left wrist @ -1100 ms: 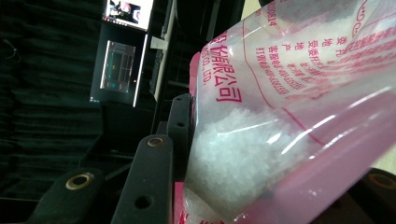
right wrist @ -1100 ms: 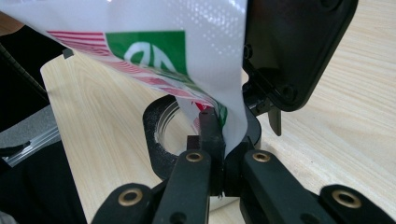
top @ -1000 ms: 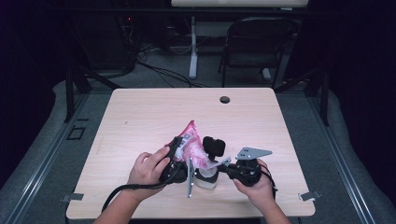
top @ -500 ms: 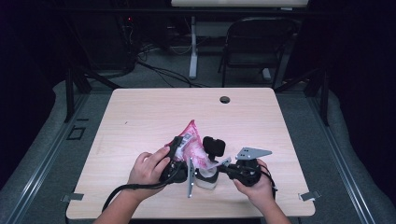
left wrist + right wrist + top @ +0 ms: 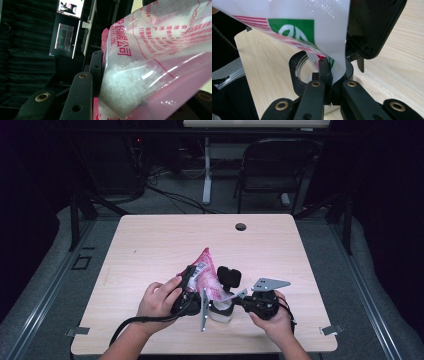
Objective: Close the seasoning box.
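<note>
A pink plastic bag [image 5: 204, 270] of white crystals is held tilted over the near middle of the table [image 5: 150, 245]. My left gripper [image 5: 192, 282] is shut on the bag's body; in the left gripper view the crystals [image 5: 125, 85] bulge against its left jaw, with my left gripper [image 5: 150, 82] mostly hidden by the bag. From the right, my right gripper [image 5: 235, 298] pinches the bag's lower corner. In the right gripper view my right gripper [image 5: 328, 72] is shut on the bag's printed white edge [image 5: 332, 30]. Below stands a white jar [image 5: 221, 311], its black lid [image 5: 229, 276] flipped up and its black-rimmed mouth [image 5: 297, 72] uncovered.
The jar stands close to the table's near edge, between both hands. A round cable hole [image 5: 240, 226] lies at the far middle of the table. A folding chair [image 5: 272, 165] stands behind the table. The left gripper's cable [image 5: 135, 322] trails off the near edge.
</note>
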{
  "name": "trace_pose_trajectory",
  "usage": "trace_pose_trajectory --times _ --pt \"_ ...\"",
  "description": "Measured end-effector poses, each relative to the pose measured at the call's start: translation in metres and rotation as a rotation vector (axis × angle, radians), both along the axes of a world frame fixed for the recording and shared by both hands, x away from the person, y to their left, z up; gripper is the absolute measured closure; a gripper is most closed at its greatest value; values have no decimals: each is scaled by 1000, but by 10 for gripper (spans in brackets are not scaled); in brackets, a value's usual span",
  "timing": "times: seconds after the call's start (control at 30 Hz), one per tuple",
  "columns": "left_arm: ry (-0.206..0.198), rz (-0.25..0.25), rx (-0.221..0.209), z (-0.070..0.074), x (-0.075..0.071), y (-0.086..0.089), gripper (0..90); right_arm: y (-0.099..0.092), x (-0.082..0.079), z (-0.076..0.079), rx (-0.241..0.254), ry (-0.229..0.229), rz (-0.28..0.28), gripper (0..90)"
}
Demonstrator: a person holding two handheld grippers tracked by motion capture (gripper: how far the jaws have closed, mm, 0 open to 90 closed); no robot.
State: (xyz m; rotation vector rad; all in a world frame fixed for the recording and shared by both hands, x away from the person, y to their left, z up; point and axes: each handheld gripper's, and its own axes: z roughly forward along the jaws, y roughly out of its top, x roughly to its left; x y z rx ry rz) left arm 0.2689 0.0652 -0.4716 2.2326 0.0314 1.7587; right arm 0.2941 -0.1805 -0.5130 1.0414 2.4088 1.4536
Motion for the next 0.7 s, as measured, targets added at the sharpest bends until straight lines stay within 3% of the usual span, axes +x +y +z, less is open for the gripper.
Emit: trace_pose_trajectory --times 0.7 --pt "1 -1 -5 2 -1 0 714 2 0 -2 2 1 -2 900"
